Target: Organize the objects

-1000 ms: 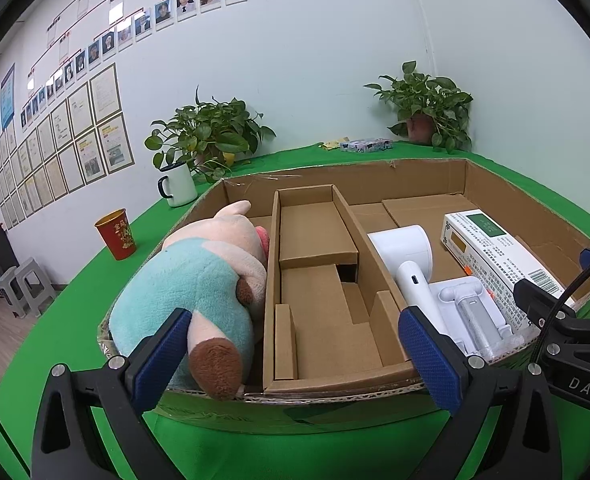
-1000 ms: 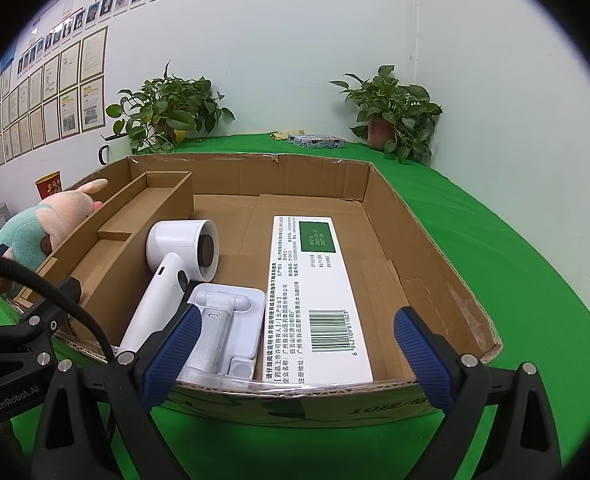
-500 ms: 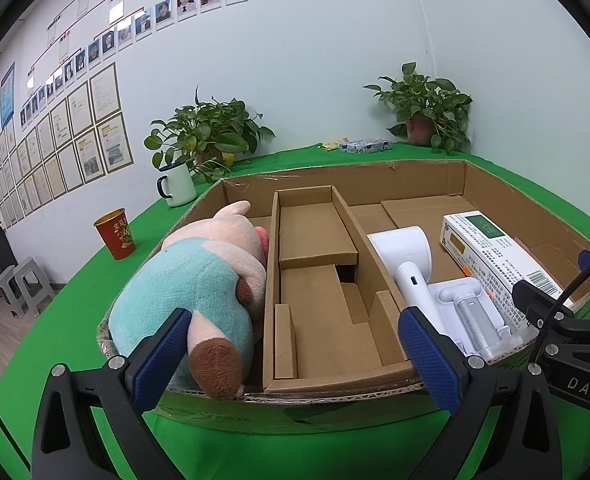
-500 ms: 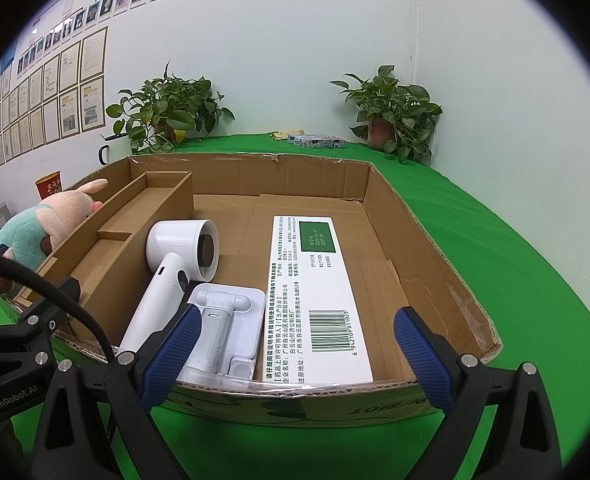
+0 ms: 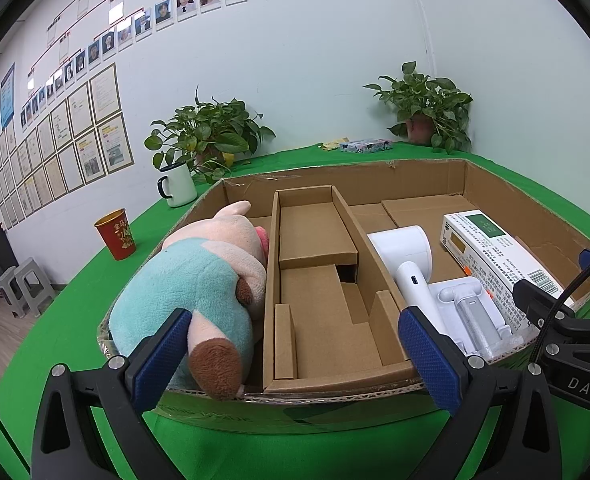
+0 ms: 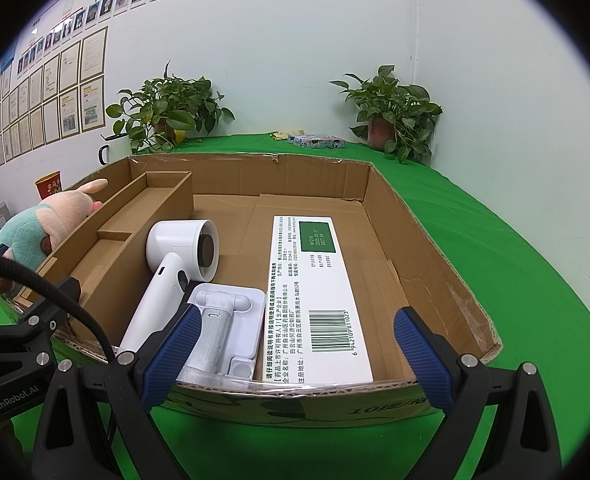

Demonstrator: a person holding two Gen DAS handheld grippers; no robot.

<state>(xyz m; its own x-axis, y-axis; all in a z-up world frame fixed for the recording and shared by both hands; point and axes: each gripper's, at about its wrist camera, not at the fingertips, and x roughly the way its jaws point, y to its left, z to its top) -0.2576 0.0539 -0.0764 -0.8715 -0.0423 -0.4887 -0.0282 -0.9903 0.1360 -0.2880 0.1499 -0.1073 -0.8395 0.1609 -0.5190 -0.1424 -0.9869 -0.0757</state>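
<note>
- Nothing has shifted since a second ago: both my claws hang where they were, short of the near wall of the cardboard box point(image 5: 335, 408), and everything inside lies as before.
- My left claw point(image 5: 295, 356) is spread wide and grips nothing; its blue pads point(image 5: 427, 352) frame the near wall in front of the cardboard insert point(image 5: 319, 292).
- My right claw point(image 6: 295, 354) is likewise spread wide with nothing in it, low in front of the box's near edge.
- The box sits on the green worktop point(image 6: 515, 256). Its right-hand floor beyond the flat white carton point(image 6: 315, 292) is bare cardboard, bounded by the right wall.
- The plush toy point(image 5: 199, 284), teal and pink with brown feet, fills the left compartment and bulges above the rim, pressed against the insert's wall.
- The white hair dryer point(image 6: 167, 276) lies in the right compartment against the insert, handle toward me, nozzle facing right.
- Just beside its handle lies a white tray with a silver handheld device point(image 6: 219, 328), touching the carton's long side.
- Outside the box on the worktop: a white mug point(image 5: 177, 184), a red cup point(image 5: 115, 234), two potted plants point(image 5: 427, 108).
</note>
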